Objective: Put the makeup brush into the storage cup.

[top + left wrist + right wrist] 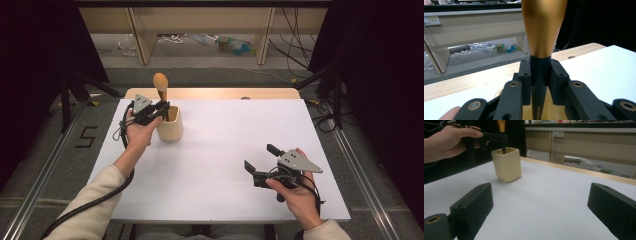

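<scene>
The left gripper point(540, 75) squeezes the brush point(541, 37) standing in the cup point(170, 125) near the tabletop's point(225, 165) far left corner. The right gripper point(262, 160) is wide apart, holding nothing, near the right edge.

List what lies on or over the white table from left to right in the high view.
Left gripper clamped on the brush handle, cream cup, then the right gripper, jaws apart over bare table.

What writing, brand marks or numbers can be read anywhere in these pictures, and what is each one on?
"5": a dark figure on the grey floor left of the table, high view.
"AMO…": pale letters running down the dark shaft of the brush clamped in the left gripper; the rest is cut off at the picture's edge.
Labels on the bench in the background: too small and blurred to read.
</scene>
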